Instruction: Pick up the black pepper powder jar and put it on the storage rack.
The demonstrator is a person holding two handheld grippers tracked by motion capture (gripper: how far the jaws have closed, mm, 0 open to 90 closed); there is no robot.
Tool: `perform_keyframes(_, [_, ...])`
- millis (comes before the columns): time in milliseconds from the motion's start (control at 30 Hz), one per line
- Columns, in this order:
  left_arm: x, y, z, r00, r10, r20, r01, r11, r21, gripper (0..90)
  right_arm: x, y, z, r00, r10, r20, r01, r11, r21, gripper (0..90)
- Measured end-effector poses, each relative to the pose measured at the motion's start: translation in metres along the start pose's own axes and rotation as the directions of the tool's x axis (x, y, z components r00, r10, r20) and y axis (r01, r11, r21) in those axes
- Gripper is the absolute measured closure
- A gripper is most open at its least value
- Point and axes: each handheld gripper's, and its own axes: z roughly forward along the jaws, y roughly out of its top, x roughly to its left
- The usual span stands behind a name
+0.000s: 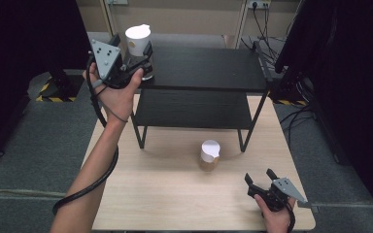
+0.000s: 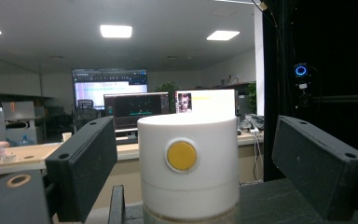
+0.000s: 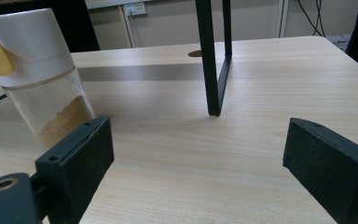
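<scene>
The white-capped jar stands upright at the left corner of the black shelf's top, straight between the left gripper's jaws, which are apart and not touching it, so closing would grip its sides.

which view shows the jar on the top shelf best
The left gripper view: the shelf jar sits close up between that hand-held gripper's open jaws, its yellow button facing the camera. The high view shows it small, at the shelf's left corner.
</scene>
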Motion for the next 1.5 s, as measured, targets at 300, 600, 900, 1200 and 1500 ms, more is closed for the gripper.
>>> perform_keyframes(300, [-0.003, -0.009, -0.02, 1.0, 0.004, 0.007, -0.004, 0.9997, -0.025, 13.5, 0.0, 0.0, 0.0, 1.0, 0.003, -0.001, -0.003, 1.0, 0.002, 8.6])
perform_keyframes(600, [-0.005, -0.02, -0.039, 0.9995, 0.001, 0.031, 0.001, 0.9988, -0.048, 13.6, 0.0, 0.0, 0.0, 1.0, 0.003, 0.0, -0.003, 1.0, 0.002, 8.5])
perform_keyframes(900, [-0.008, -0.032, -0.055, 0.9983, 0.02, 0.055, -0.017, 0.9982, -0.057, 13.6, 0.0, 0.0, 0.0, 1.0, 0.0, 0.0, 0.0, 1.0, 0.003, 8.5])
perform_keyframes(1200, [-0.012, -0.043, -0.072, 0.9967, 0.015, 0.079, -0.01, 0.9977, -0.068, 13.6, 0.001, 0.0, 0.0, 1.0, -0.001, 0.001, 0.001, 1.0, 0.001, 8.5])
perform_keyframes(1500, [-0.015, -0.059, -0.088, 0.9943, 0.018, 0.105, -0.012, 0.9981, -0.06, 13.6, 0.001, 0.0, 0.0, 1.0, -0.001, 0.0, 0.001, 1.0, 0.002, 8.5])
